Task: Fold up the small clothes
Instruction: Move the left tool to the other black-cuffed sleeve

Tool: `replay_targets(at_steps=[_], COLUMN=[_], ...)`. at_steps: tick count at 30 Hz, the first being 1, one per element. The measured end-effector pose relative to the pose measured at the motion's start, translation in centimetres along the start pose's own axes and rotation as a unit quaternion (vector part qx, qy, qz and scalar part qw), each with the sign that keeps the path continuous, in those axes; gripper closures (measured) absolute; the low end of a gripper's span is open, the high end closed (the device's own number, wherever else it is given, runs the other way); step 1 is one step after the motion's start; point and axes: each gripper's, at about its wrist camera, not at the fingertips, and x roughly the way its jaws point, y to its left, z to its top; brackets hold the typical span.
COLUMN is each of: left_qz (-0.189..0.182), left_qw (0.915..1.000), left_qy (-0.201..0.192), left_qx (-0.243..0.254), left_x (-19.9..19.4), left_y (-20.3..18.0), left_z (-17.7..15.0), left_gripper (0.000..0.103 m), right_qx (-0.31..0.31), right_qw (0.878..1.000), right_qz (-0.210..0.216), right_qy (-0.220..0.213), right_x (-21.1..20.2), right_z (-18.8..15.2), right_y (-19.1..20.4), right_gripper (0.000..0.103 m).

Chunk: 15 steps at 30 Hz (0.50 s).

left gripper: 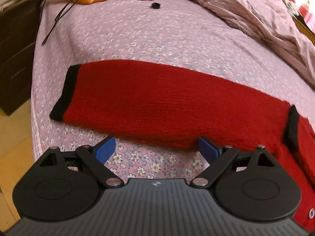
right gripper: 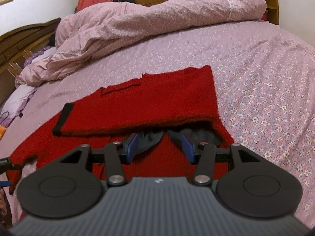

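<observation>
Lying soft and limp on the bed [left gripper: 149,39], the red sweater [left gripper: 157,106] was judged best pinched at its nine-o'clock black cuff [left gripper: 67,92] by the spread, empty left hand-held gripper [left gripper: 157,149], the right hand-held gripper [right gripper: 159,147] being half-spread and empty.

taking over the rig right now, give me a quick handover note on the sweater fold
Left claw: open, empty, above the bedsheet at the near edge of the red sweater.
Right claw: open, gripping nothing, over the sweater's body by the black-lined neck opening.
Sweater lies flat on the bed; one sleeve with its black cuff is folded across the body. The other sleeve, black cuff, stretches out flat.
Done: first sleeve fold.
Left: fold in the outstretched sleeve, then fold the body.
</observation>
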Motion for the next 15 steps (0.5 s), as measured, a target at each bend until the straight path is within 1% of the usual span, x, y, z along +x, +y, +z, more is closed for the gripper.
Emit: replay_targets(at_steps=[4,6,9,13,15], left_qz=[-0.013,-0.023,-0.029,-0.034,-0.024], left_qw=[0.999,0.9974,0.9941,0.9907,0.9905], left_qy=[0.0,-0.001,0.002,0.0,-0.005], left_qx=[-0.042,-0.068,-0.104,-0.132,-0.135], left_x=[0.5,0.8,1.4,2.1,2.6], left_y=[0.7,1.3,2.1,2.7,2.8], left_z=[0.5,0.5,0.5,0.5,0.7], left_gripper=[0.009,0.009,0.009,0.009,0.009], right_qx=[-0.001,0.0,0.002,0.003,0.004], right_qw=[1.0,1.0,0.999,0.999,0.999], right_qz=[-0.005,-0.007,-0.01,-0.012,-0.013], right_qy=[0.016,0.024,0.034,0.043,0.045], right_x=[0.7,1.1,1.5,1.8,2.0], right_z=[-0.5,-0.8,-1.2,-1.6,-1.7], right_y=[0.0,0.0,-0.1,-0.3,-0.4], right_gripper=[0.052,0.052,0.052,0.052,0.052])
